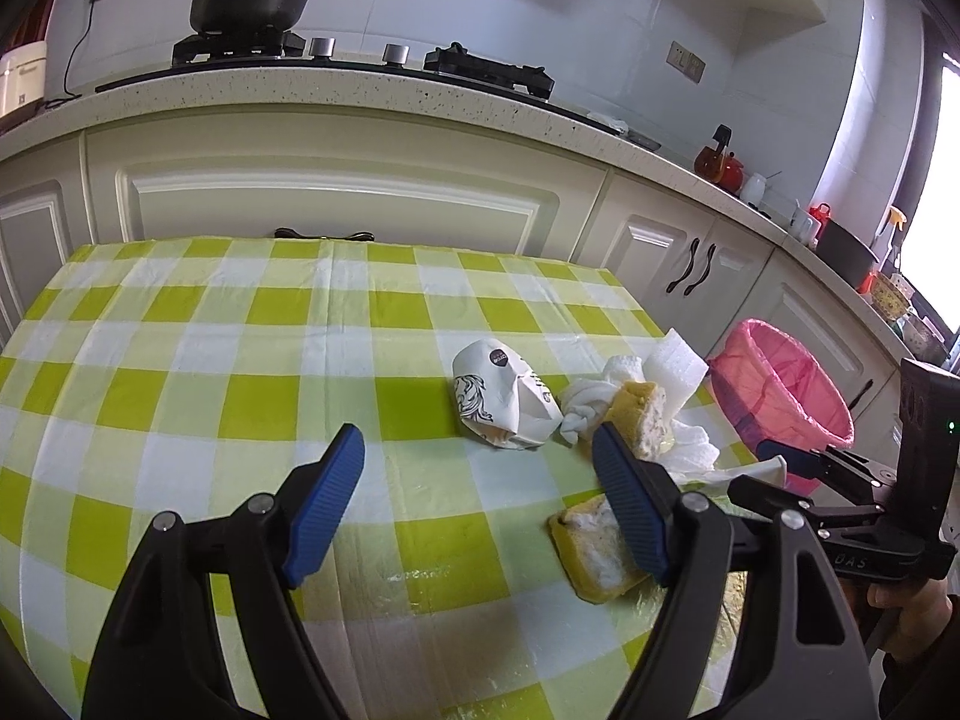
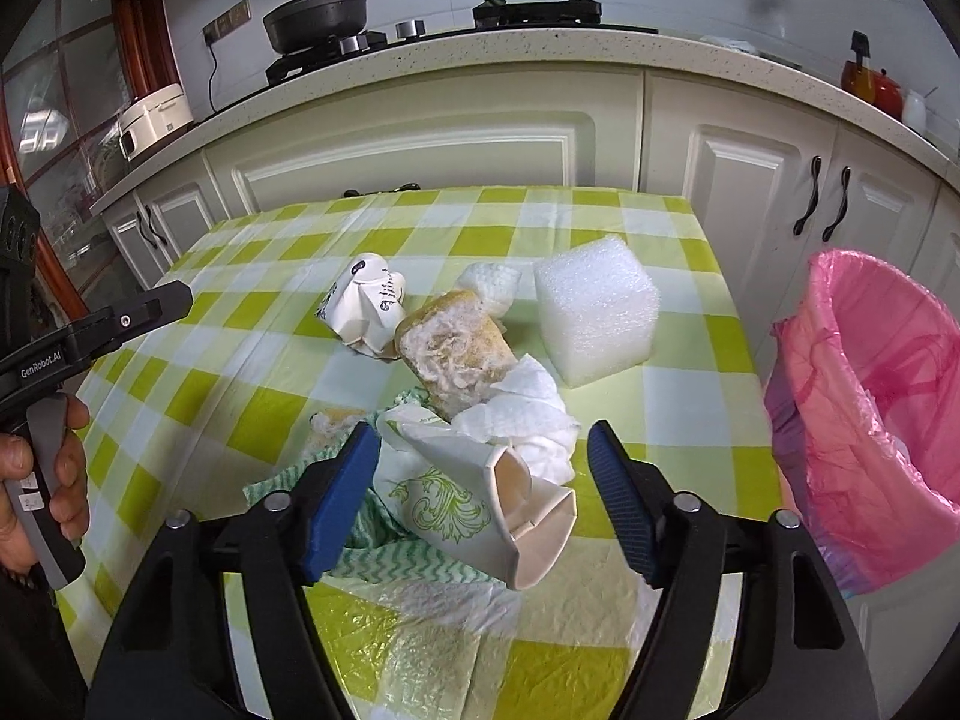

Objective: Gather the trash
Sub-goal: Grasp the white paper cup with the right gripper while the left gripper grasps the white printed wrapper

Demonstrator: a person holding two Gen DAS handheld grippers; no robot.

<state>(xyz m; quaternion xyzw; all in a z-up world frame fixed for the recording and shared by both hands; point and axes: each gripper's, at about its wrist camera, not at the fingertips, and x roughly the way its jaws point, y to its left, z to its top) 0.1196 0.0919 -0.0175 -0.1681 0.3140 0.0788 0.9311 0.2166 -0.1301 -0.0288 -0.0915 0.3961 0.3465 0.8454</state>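
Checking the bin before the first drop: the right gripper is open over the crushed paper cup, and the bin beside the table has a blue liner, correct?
Not quite: the liner of the bin is pink, as the right wrist view shows. The rest holds: the right gripper has its jaws open around the crushed paper cup.

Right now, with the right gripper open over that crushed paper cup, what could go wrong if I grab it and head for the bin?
The crushed paper cup lies on the green patterned wrapper, with a white tissue against it, so the right gripper may drag those along. The pink-lined bin stands just off the table edge, so loose pieces could fall short onto the floor.
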